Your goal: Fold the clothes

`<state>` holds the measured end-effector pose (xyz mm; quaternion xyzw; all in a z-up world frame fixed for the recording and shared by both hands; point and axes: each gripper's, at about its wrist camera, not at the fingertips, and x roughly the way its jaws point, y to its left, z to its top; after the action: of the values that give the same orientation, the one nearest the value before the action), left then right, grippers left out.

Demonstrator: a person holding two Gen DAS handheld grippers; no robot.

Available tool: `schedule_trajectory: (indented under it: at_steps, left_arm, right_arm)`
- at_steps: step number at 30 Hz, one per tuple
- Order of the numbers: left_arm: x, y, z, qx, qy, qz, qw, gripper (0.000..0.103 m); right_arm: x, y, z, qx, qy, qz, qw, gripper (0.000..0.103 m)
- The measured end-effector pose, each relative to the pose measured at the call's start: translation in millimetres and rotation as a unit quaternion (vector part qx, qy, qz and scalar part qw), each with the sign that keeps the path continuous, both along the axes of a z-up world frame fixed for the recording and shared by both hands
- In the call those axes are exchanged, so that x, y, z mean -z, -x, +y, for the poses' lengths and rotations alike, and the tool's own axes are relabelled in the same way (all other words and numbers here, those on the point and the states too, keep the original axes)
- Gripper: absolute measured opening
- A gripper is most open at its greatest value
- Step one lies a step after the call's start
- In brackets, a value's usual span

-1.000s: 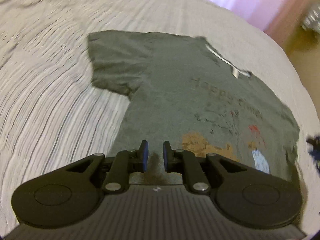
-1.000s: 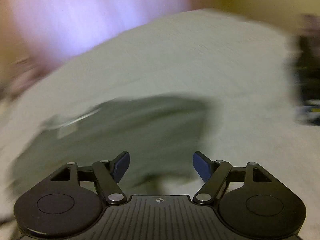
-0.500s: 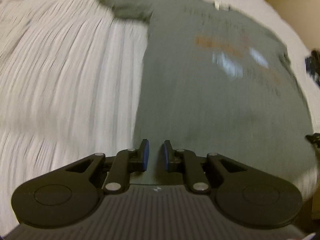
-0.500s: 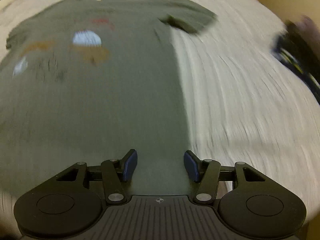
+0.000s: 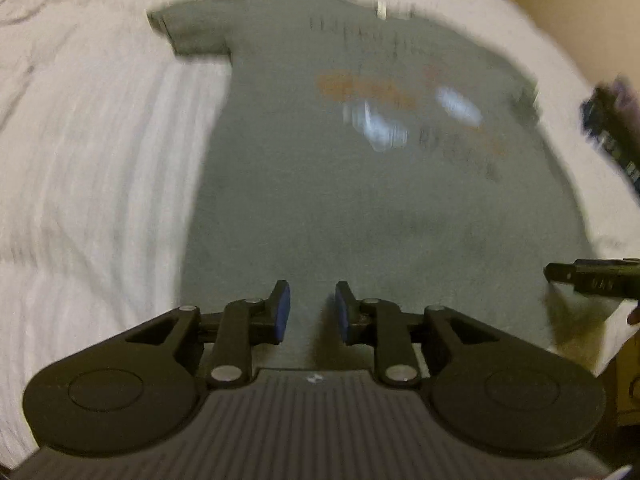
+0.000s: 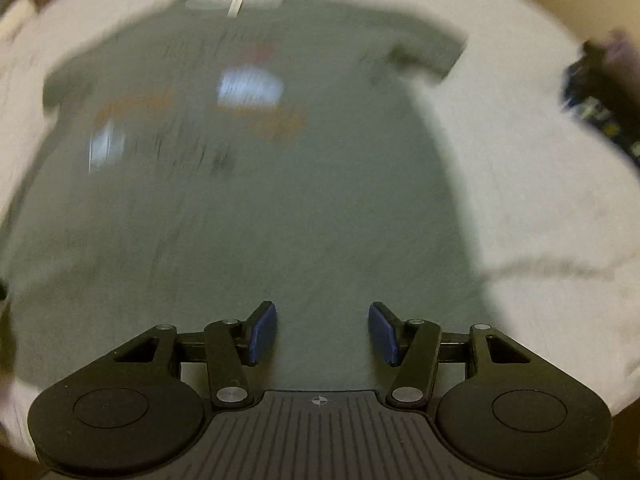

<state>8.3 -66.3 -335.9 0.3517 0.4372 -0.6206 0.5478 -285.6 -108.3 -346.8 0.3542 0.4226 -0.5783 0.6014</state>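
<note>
A dark grey T-shirt [image 5: 360,200] with an orange, white and black print lies spread flat on a white striped bed cover, collar far from me; it also shows in the right wrist view [image 6: 240,208]. My left gripper [image 5: 308,300] hovers over the shirt's near hem, left of middle, its blue pads a small gap apart and holding nothing. My right gripper [image 6: 322,316] is open wide over the hem nearer the shirt's right side. The right gripper's tip [image 5: 588,276] shows at the right edge of the left wrist view. Both views are motion-blurred.
The white bed cover [image 5: 100,160] extends to the left of the shirt and to its right [image 6: 540,200]. A dark patterned garment [image 6: 600,100] lies at the far right on the bed. A yellowish wall shows beyond the bed.
Both grippers have pulled back from the shirt's chest toward its near hem. The left gripper's pads have opened slightly. The right gripper has closed a little and then reopened.
</note>
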Motion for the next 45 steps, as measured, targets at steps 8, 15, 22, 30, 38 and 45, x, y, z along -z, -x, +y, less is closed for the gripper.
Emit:
schedule_trajectory:
  at_steps: [8, 15, 22, 30, 38, 45]
  left_arm:
    - [-1.3, 17.6, 72.6, -0.006, -0.078, -0.036, 0.9963, 0.02]
    - [-71.6, 40.3, 93.8, -0.073, -0.068, -0.045, 0.994, 0.026]
    - [-167.5, 76.0, 118.0, -0.09, 0.013, -0.038, 0.9951, 0.034]
    - [-250.2, 97.4, 168.6, -0.099, 0.091, -0.061, 0.989, 0.044]
    - [-276.4, 104.8, 202.6, -0.098, 0.109, -0.075, 0.9863, 0.045]
    - [-289.9, 108.0, 211.3, -0.083, 0.121, -0.082, 0.9857, 0.045]
  right_arm:
    - [5.4, 16.2, 67.9, -0.036, -0.087, 0.006, 0.996, 0.059]
    - [-44.6, 61.6, 102.6, 0.035, -0.12, -0.046, 0.991, 0.059]
    - [-153.6, 72.8, 124.3, 0.027, -0.019, -0.087, 0.996, 0.059]
    - [-260.0, 74.5, 157.7, -0.004, 0.082, -0.113, 0.99, 0.059]
    - [-284.0, 64.5, 190.2, -0.014, 0.079, -0.115, 0.99, 0.059]
    - [-289.3, 53.7, 199.2, -0.016, 0.09, -0.106, 0.99, 0.059]
